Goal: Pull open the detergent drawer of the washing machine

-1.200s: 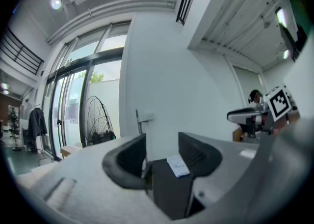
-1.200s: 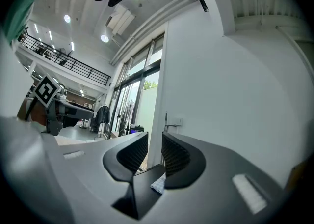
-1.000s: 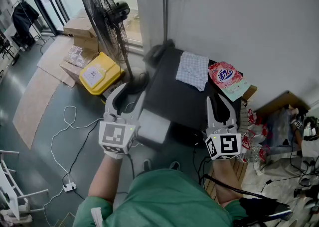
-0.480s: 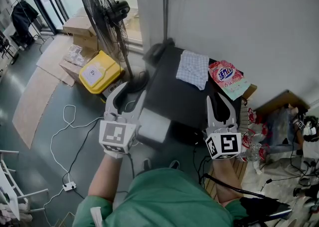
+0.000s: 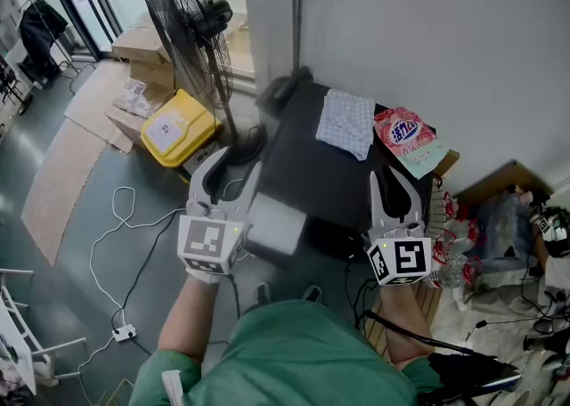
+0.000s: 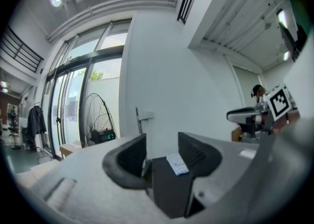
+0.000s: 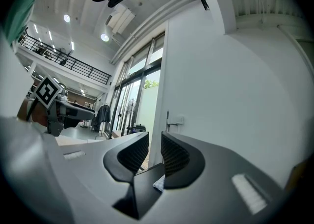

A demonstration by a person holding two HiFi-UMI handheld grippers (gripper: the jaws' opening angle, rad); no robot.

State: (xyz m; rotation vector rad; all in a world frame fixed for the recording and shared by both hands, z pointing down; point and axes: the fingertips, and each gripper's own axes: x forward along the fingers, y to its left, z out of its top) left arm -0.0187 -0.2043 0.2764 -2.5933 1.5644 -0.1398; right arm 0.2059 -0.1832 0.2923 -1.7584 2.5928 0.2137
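The washing machine [image 5: 343, 177] has a black top and stands against the white wall. A light grey drawer [image 5: 272, 228] juts out of its front at the left corner. My left gripper [image 5: 230, 166] is level beside that corner, its right finger close along the drawer's left side; I cannot tell whether they touch. In the left gripper view its jaws [image 6: 162, 156] stand apart with only the machine's top [image 6: 169, 188] behind the gap. My right gripper [image 5: 393, 183] hovers over the machine's front right corner. Its jaws [image 7: 154, 152] leave a narrow slit and hold nothing.
A checked cloth [image 5: 346, 123] and a pink detergent pouch [image 5: 406, 139] lie on the machine's top. A standing fan [image 5: 189, 26] and a yellow container [image 5: 176, 131] are to the left. Cables [image 5: 125, 244] run across the floor. Bags and clutter [image 5: 499, 226] sit at the right.
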